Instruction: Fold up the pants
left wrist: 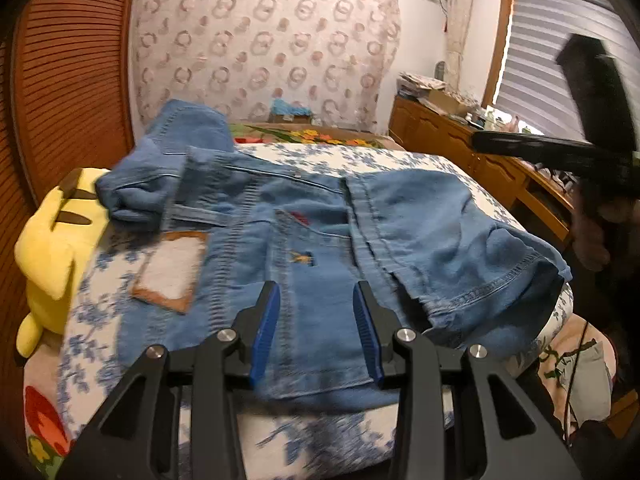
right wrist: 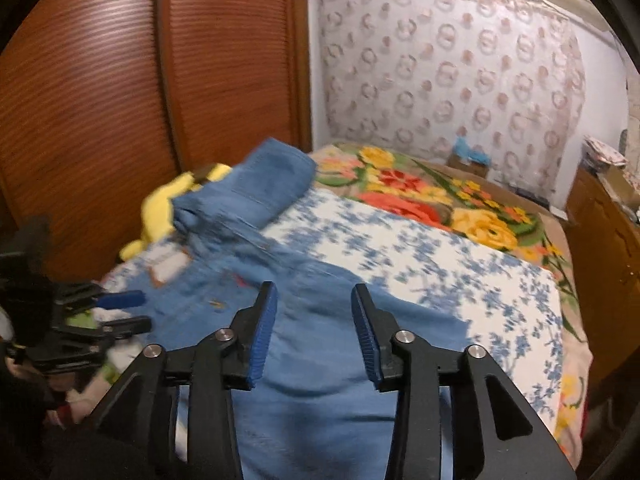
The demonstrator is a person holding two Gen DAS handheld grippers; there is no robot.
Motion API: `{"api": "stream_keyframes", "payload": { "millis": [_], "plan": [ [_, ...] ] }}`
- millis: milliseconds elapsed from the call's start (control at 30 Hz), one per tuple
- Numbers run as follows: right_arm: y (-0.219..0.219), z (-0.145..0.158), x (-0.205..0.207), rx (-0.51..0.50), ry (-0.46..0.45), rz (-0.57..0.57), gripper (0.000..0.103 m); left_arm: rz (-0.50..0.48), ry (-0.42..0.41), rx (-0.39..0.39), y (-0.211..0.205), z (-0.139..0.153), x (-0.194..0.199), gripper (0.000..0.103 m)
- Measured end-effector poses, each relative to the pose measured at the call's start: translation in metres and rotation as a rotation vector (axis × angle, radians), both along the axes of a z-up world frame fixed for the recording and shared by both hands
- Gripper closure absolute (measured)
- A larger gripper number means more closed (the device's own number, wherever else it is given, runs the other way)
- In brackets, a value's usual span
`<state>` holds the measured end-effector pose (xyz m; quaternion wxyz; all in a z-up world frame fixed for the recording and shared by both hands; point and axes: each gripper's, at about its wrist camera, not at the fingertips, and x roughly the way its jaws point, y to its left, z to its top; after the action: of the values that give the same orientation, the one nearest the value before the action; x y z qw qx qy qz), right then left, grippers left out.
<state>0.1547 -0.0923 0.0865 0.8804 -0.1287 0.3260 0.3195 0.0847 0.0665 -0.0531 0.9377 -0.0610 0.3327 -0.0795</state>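
Right, both my jaws hang released over the jeans [left wrist: 320,240] on the bed [right wrist: 440,264]; a sloppy grab near the yellow plush [left wrist: 52,256] could undo the fold.

A yellow plush toy [left wrist: 52,248] slumps at the bed's left edge, right up against the slatted wooden wardrobe doors [right wrist: 132,92]. The white bedspread with blue flowers [right wrist: 420,264] covers the near part of the bed, and beyond it lies a bright floral blanket [right wrist: 440,196] in reds and yellows. On the far wall hangs a lace cloth with ring patterns [left wrist: 264,52], while off to the right a cluttered wooden dresser [left wrist: 440,128] stands under a window with striped blinds [left wrist: 560,56].
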Motion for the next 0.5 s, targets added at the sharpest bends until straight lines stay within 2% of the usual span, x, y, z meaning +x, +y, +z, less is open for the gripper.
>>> {"api": "stream_keyframes", "payload": {
  "millis": [167,300,500],
  "plan": [
    [0.0,-0.025,0.044,-0.058,0.034,-0.031,0.055,-0.063,0.021,-0.036,-0.023,-0.003,0.017,0.067],
    [0.007,-0.039,0.074,-0.063,0.068,-0.017,0.055,-0.101,0.044,-0.073,-0.036,-0.007,0.025,0.067],
    [0.016,-0.061,0.088,-0.058,0.15,0.022,0.055,-0.149,0.08,-0.115,-0.051,-0.022,0.021,0.067]
  ]
}}
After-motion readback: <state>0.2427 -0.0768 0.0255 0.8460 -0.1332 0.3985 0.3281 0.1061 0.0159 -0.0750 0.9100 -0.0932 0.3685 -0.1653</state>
